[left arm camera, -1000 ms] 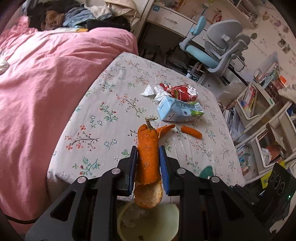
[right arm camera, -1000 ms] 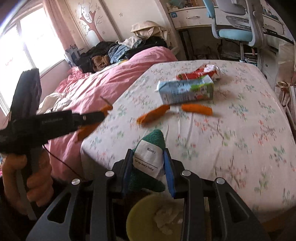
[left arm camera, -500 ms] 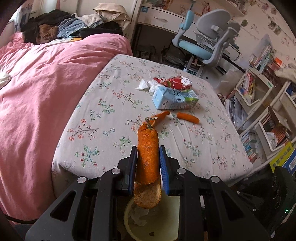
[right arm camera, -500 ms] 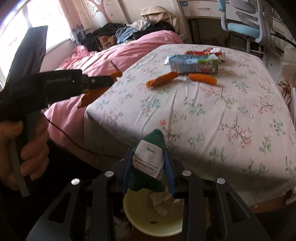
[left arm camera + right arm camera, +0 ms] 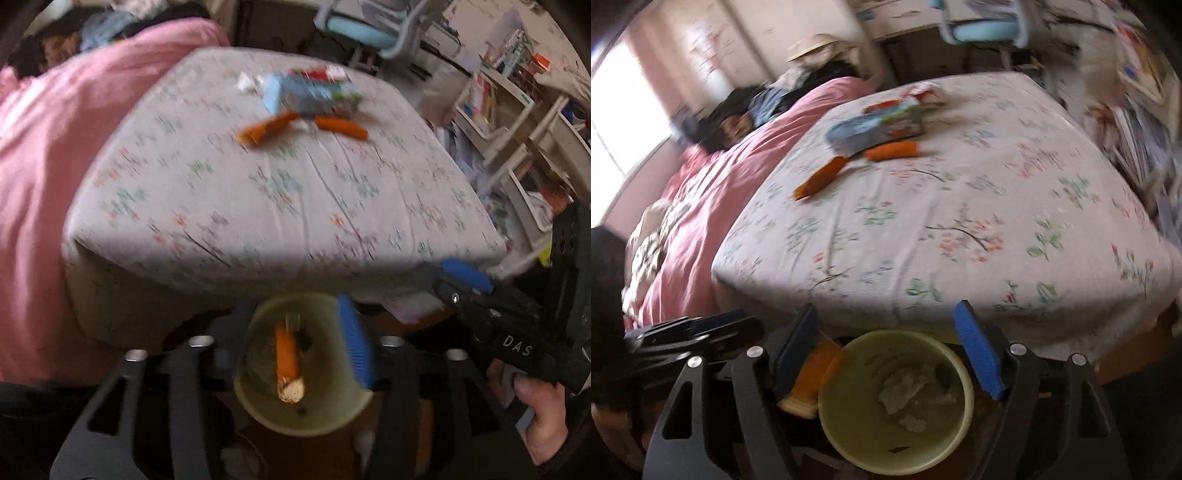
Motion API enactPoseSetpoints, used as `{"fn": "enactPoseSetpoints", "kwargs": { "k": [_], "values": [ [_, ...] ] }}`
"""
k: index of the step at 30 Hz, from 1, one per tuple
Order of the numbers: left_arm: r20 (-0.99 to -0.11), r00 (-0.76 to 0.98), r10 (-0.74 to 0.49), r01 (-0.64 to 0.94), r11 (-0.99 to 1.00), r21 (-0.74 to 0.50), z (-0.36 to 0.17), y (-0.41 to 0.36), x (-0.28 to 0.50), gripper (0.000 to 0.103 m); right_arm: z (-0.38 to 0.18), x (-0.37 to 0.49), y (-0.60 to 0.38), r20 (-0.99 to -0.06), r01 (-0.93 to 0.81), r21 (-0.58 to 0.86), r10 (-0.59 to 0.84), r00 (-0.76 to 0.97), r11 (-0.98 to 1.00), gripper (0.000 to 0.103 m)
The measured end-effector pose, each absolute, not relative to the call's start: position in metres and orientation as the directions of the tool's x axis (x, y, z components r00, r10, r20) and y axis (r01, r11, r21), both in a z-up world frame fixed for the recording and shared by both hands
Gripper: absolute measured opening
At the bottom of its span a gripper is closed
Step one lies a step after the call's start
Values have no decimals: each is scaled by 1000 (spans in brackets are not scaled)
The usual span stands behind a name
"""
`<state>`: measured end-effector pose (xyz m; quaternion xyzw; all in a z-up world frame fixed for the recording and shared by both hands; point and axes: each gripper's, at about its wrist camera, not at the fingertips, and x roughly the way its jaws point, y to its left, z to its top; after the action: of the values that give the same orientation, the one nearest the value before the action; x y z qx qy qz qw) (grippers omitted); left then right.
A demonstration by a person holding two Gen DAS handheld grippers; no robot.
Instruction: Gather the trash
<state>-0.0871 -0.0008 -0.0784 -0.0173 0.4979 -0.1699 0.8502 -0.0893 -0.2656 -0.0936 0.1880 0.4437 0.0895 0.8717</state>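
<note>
A pale yellow bin (image 5: 303, 369) stands on the floor below the bed's foot, also in the right wrist view (image 5: 894, 402). My left gripper (image 5: 295, 347) is open above it, and an orange peel strip (image 5: 287, 354) is dropping into the bin. My right gripper (image 5: 886, 354) is open above the same bin, which holds crumpled white paper (image 5: 908, 391). On the floral bed (image 5: 277, 206) lie two orange peel pieces (image 5: 266, 129) (image 5: 341, 127), a blue carton (image 5: 310, 94) and a red wrapper (image 5: 321, 74). The frames are blurred.
A pink blanket (image 5: 48, 147) covers the bed's left side. A blue desk chair (image 5: 365, 29) and shelves with books (image 5: 491, 103) stand at the far right. The other hand-held gripper (image 5: 491, 314) shows at the right of the left wrist view.
Both grippers have opened over the bin. The left one let go of the orange peel and the right one let go of the green item. Both views have tilted downward.
</note>
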Motion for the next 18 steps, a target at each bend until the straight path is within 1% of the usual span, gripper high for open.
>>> {"fn": "enactPoseSetpoints", "kwargs": {
  "k": [3,6,11,18],
  "values": [
    [-814,519,-261,210,962,-175,-69,10,-86,72,-97,-91,-266,-749,27,402,312,584,915,75],
    [-800,553,-234,163,972,-172,-64,21,-82,79,-99,-90,-261,-755,27,395,308,578,918,78],
    [-780,593,-202,90,979,-185,-58,35,-77,85,-107,-88,-254,-768,20,391,315,557,920,79],
    [-782,594,-190,83,981,-176,-61,35,-77,88,-112,-89,-249,-778,13,387,319,542,922,79]
  ]
}}
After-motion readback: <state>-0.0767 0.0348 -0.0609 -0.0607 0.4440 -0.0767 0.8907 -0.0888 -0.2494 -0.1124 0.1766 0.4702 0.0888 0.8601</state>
